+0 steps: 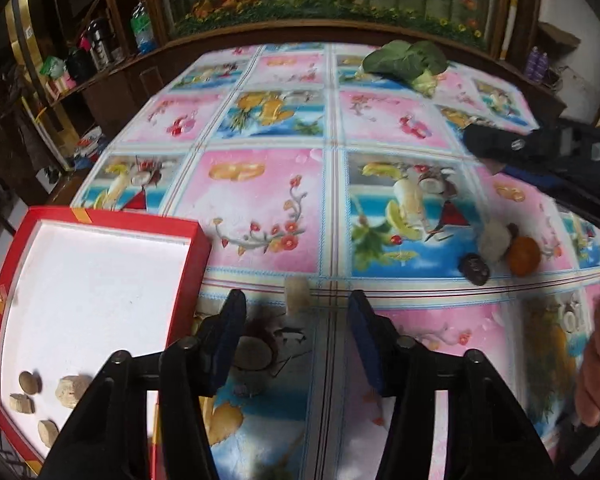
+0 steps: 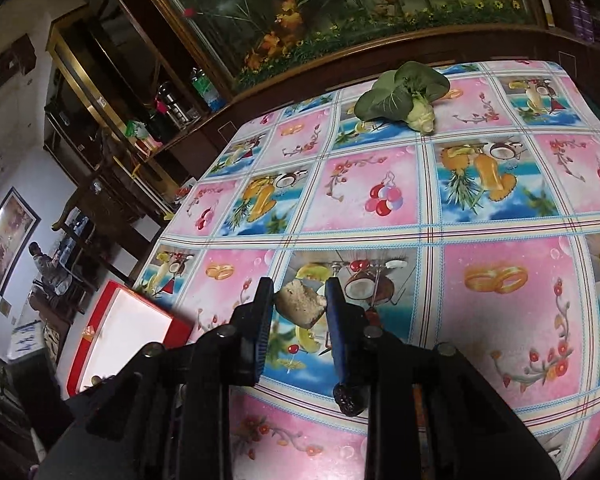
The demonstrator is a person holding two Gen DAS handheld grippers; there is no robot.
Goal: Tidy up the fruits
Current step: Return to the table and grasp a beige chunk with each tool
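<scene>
- The right tongs (image 2: 300, 304) are squeezed on a pale, rough chunk (image 2: 301, 307), and it hangs between the 2 blue pads above the tablecloth (image 2: 500, 320).
- I can't say if the chunk is a fruit; it looks dry and lumpy.
- The left tongs (image 1: 298, 312) are wide open with nothing in them. A small pale bit (image 1: 297, 294) lies on the cloth just past their tips.
- The red box (image 1: 100, 300) sits to the left of the left tongs. It has 4 pale pieces (image 1: 44, 400) in its near corner.
- From the right tongs, the red box (image 2: 132, 320) is far to the left, so the chunk has a long trip.
- A small dark wrinkly fruit (image 2: 350, 398) lies on the cloth right under the right tongs' right finger.
- Off to the right of the left tongs are an orange fruit (image 1: 523, 256), a white lump (image 1: 496, 240) and that dark fruit (image 1: 475, 268), close together.
- A leafy green vegetable (image 2: 404, 100) lies far ahead of both tongs.
- What could go wrong: the chunk looks crumbly and is only pinched at its sides. A loose squeeze could drop it on the way.
- A hard squeeze could break it.
- If the right tongs dip low, they could knock the dark fruit away.
- The 2 tongs could bump near the box.
</scene>
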